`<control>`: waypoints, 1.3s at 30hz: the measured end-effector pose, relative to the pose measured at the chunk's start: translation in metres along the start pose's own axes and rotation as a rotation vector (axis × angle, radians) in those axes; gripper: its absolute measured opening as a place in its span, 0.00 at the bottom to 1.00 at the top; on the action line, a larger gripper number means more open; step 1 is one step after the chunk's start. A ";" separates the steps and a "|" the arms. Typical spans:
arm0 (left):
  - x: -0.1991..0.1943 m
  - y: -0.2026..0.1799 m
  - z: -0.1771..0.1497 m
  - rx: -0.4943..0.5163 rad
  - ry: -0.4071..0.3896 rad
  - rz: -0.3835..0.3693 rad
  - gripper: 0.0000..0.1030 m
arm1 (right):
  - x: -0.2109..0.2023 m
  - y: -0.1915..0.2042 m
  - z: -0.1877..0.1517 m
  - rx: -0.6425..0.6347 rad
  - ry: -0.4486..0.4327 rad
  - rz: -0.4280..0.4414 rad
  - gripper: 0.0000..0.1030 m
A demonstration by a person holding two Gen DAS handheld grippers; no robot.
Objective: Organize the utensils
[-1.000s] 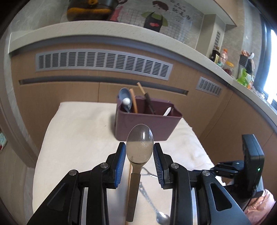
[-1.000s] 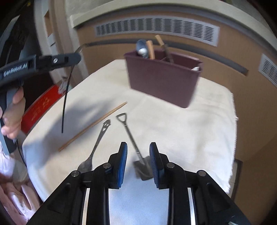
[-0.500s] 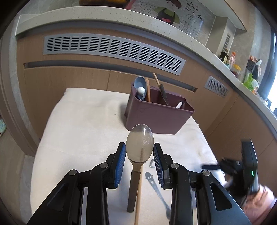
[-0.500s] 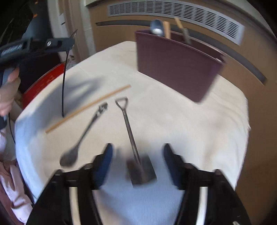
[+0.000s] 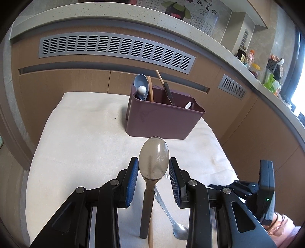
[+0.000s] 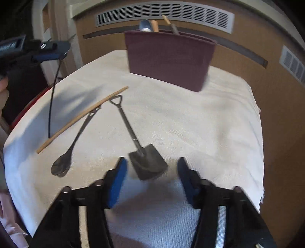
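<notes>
Our left gripper (image 5: 153,171) holds a translucent spoon (image 5: 154,161) upright between near-closed pads, short of the caddy (image 5: 164,118). Our right gripper (image 6: 151,177) gapes wide over the shovel spoon (image 6: 146,162), which lies on the cloth (image 6: 209,124) beside a metal spoon (image 6: 61,166) and chopstick (image 6: 82,118).

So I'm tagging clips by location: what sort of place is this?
Most likely a home kitchen: a stone countertop with bottles and jars, wood-look cabinets with vent grilles, and a maroon utensil caddy on a cloth-covered table.
</notes>
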State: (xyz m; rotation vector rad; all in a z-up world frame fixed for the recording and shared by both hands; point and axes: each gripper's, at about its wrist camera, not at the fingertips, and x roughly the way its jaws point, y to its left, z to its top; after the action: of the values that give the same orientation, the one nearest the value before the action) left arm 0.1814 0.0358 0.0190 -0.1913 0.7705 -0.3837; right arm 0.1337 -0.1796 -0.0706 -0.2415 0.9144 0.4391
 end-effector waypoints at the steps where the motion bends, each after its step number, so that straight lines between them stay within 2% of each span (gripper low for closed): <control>1: -0.002 -0.001 0.000 0.002 0.001 -0.002 0.33 | -0.004 0.003 0.001 -0.013 -0.007 -0.020 0.24; 2: -0.003 -0.001 0.000 0.003 0.001 -0.006 0.33 | -0.011 0.004 0.003 -0.024 -0.029 -0.044 0.07; 3: -0.005 -0.002 0.000 0.001 -0.001 -0.009 0.33 | -0.017 0.003 0.006 -0.019 -0.044 -0.051 0.05; 8: -0.015 -0.007 0.000 0.006 -0.019 -0.013 0.33 | -0.042 -0.002 0.021 0.001 -0.100 -0.045 0.04; 12: -0.021 -0.009 -0.001 0.014 -0.025 -0.013 0.33 | -0.043 -0.005 0.023 0.030 -0.074 -0.023 0.03; 14: -0.025 -0.008 -0.002 0.012 -0.029 -0.012 0.33 | -0.034 -0.017 0.021 0.115 -0.017 -0.031 0.04; 16: -0.027 -0.006 -0.002 0.015 -0.035 -0.013 0.33 | -0.024 -0.028 0.012 0.259 0.037 0.028 0.13; 18: -0.028 -0.003 -0.002 0.016 -0.041 -0.011 0.33 | -0.012 -0.028 0.001 0.365 0.096 0.129 0.14; 20: -0.028 0.002 -0.002 0.011 -0.042 -0.021 0.33 | 0.000 -0.022 -0.004 0.425 0.132 0.183 0.14; 22: -0.028 0.009 -0.002 -0.001 -0.043 -0.035 0.33 | 0.006 -0.019 0.001 0.458 0.116 0.161 0.17; 25: -0.030 0.017 -0.002 -0.007 -0.057 -0.035 0.33 | 0.017 -0.025 0.015 0.542 0.105 0.149 0.30; 26: -0.032 0.019 -0.003 -0.009 -0.063 -0.035 0.33 | 0.020 -0.026 0.020 0.579 0.097 0.149 0.38; 27: -0.033 0.021 -0.003 -0.011 -0.071 -0.034 0.33 | 0.024 -0.026 0.025 0.607 0.085 0.141 0.46; 29: -0.034 0.025 -0.004 -0.017 -0.082 -0.035 0.33 | 0.030 -0.021 0.037 0.613 0.066 0.092 0.55; 31: -0.034 0.030 -0.005 -0.028 -0.085 -0.046 0.33 | 0.041 -0.011 0.051 0.568 0.050 0.002 0.59; 36: -0.033 0.040 -0.007 -0.042 -0.089 -0.047 0.33 | 0.061 0.020 0.069 0.391 0.079 -0.225 0.60; 38: -0.034 0.042 -0.007 -0.052 -0.087 -0.049 0.33 | 0.061 0.030 0.069 0.327 0.059 -0.271 0.56; 39: -0.033 0.043 -0.008 -0.055 -0.085 -0.049 0.33 | 0.060 0.034 0.067 0.297 0.044 -0.268 0.50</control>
State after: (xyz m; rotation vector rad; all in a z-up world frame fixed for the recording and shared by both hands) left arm 0.1652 0.0883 0.0215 -0.2769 0.6939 -0.3987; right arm 0.1975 -0.1081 -0.0796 -0.0993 0.9621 0.0483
